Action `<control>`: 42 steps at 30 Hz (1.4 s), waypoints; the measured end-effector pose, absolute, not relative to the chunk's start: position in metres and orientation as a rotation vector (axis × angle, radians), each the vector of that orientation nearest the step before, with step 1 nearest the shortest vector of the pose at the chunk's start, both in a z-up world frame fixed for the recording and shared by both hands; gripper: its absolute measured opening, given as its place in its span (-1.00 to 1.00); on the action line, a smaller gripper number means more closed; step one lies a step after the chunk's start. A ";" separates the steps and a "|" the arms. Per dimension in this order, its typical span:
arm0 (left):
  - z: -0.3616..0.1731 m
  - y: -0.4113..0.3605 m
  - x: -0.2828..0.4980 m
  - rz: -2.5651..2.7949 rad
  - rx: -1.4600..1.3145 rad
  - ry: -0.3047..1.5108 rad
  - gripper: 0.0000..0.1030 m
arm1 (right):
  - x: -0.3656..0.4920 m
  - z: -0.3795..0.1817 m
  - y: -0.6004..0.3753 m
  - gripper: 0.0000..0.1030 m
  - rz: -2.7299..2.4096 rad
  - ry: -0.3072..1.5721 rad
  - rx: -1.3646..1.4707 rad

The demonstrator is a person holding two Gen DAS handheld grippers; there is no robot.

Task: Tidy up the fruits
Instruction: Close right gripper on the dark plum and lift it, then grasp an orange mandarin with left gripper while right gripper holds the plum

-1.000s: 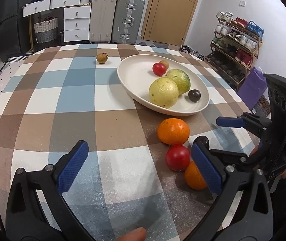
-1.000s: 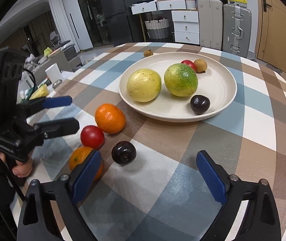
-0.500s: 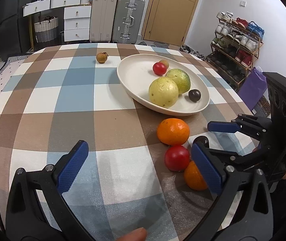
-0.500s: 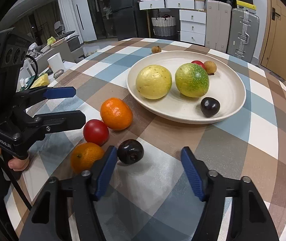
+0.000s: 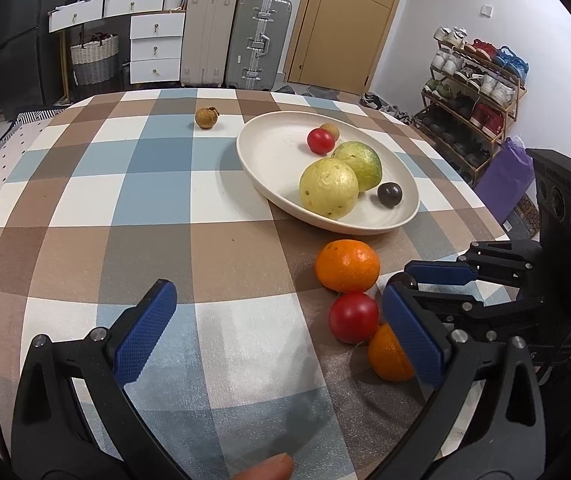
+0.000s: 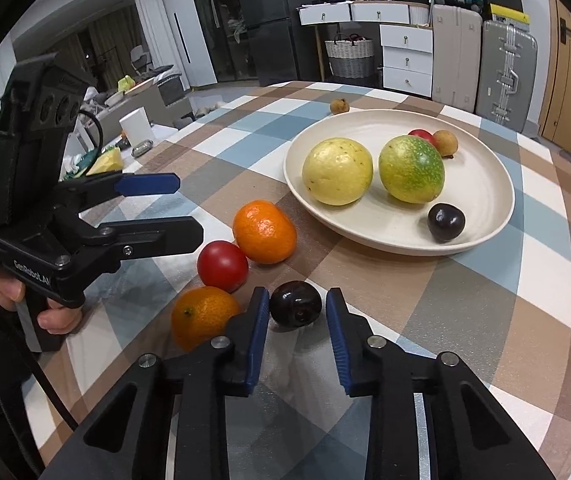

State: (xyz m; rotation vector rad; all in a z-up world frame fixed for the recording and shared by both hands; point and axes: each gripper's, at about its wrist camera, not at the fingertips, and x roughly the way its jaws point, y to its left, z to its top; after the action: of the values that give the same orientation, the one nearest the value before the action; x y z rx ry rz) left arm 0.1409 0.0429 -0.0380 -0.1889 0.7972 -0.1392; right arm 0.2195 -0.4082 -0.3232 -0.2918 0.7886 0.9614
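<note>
Dark plum [image 6: 295,309] sits on the checked tablecloth [image 6: 465,320], on the near side of the cream plate [image 6: 485,236] and well clear of its rim. Right gripper [image 6: 295,322] straddles it — blue pads on either side, a sliver of gap showing on each, so the jaws are parted and not yet gripping. Contact on the left pad is hard to rule out from this angle.

Left gripper [image 5: 281,328] is spread wide with nothing between its fingers, low over the cloth, further from the plate than the loose fruit.

Between plum and plate: red tomato [image 6: 222,266] and large orange [image 6: 264,231]. A smaller orange [image 6: 203,316] lies just beside the right gripper's left pad.

To do this step well — close squarely across the plum's widest part and gently, since the round, glossy skin will likely squirt forward if pinched off-centre. Keep the left pad off the smaller orange. Lift straight before travelling to the plate's bare patch near the other dark plum [image 6: 446,222].
</note>
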 end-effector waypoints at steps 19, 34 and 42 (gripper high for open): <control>-0.034 0.039 0.130 -0.131 -0.204 0.785 0.99 | 0.212 -0.311 -0.421 -0.48 0.960 0.714 -0.262; -0.041 -0.018 0.096 -0.139 -0.127 0.847 0.61 | 0.212 -0.305 -0.450 -0.48 0.934 0.690 -0.181; -0.044 -0.040 0.091 -0.202 -0.084 0.860 0.20 | 0.210 -0.302 -0.450 -0.48 0.945 0.677 -0.177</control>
State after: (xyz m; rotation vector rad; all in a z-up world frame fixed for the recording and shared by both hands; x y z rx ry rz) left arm 0.0908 -0.0397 -0.0445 -0.0837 0.8601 -0.2024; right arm 0.2102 -0.4499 -0.3023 -0.1775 0.6771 0.9448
